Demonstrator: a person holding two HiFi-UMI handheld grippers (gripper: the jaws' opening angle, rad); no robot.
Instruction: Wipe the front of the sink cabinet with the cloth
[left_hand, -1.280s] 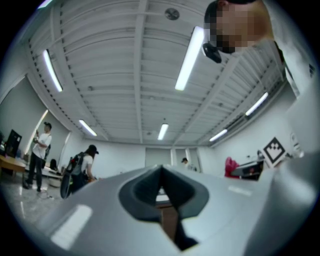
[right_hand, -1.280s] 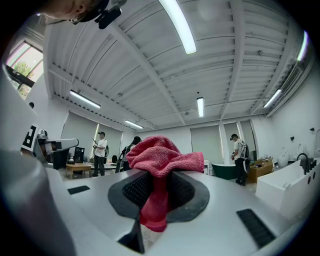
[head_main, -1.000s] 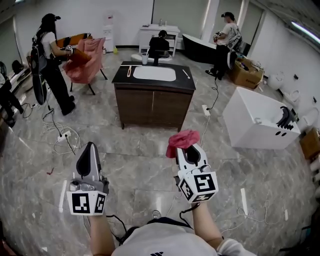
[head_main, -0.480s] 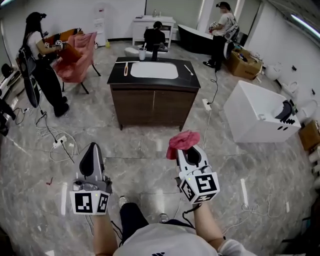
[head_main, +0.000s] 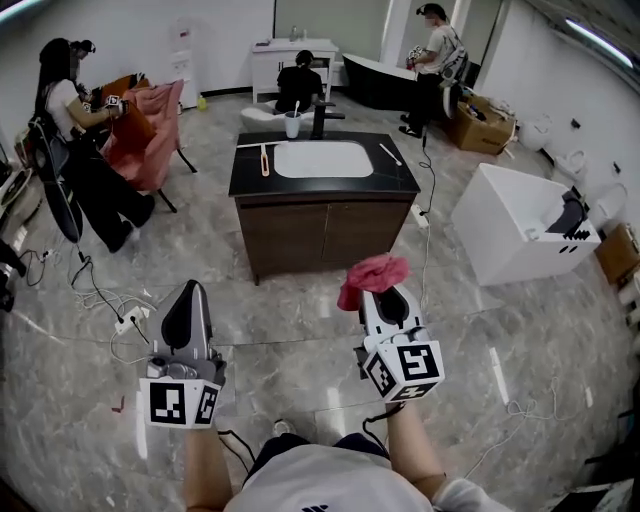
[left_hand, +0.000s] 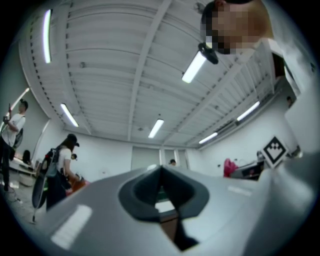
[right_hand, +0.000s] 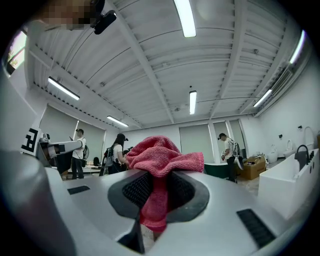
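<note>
A dark wood sink cabinet (head_main: 322, 232) with a black top and white basin stands in the middle of the room, its two front doors facing me. My right gripper (head_main: 378, 289) is shut on a bunched red cloth (head_main: 369, 277), held in the air short of the cabinet's front, toward its right side. In the right gripper view the red cloth (right_hand: 161, 162) bulges out above the closed jaws. My left gripper (head_main: 188, 305) is shut and holds nothing, lower left of the cabinet. In the left gripper view its jaws meet with the cabinet seen through the slit.
A white bathtub (head_main: 520, 236) stands to the right, cables (head_main: 110, 300) and a power strip lie on the marble floor at left. A person (head_main: 70, 140) stands by a pink chair (head_main: 150, 130) at far left; two others are behind the cabinet near a black tub.
I have come closer to the cabinet; it now looks larger and nearer. Both grippers keep the same pose, the cloth still in the right one.
</note>
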